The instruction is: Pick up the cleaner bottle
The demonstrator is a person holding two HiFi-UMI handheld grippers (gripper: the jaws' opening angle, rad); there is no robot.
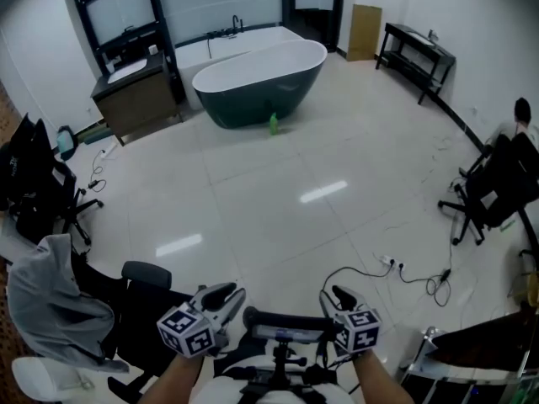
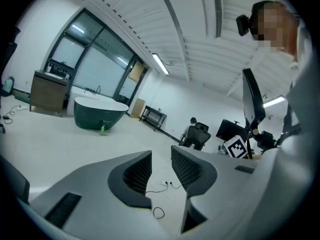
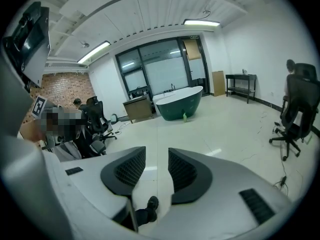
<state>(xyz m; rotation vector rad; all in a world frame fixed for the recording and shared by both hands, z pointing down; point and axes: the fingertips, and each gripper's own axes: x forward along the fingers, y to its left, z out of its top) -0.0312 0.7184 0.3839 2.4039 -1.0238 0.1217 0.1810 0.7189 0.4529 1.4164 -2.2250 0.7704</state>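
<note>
The cleaner bottle is a small green bottle standing on the floor at the foot of the dark green bathtub, far across the room. It also shows small in the left gripper view as the bottle and in the right gripper view as the bottle. My left gripper and right gripper are held side by side at the bottom of the head view, far from it. The left gripper and the right gripper both have their jaws close together with nothing between them.
A wooden cabinet stands left of the tub and a black bench by the far wall. Office chairs, one draped with a grey garment, stand at the left. A person sits on a chair at the right. Cables lie on the floor.
</note>
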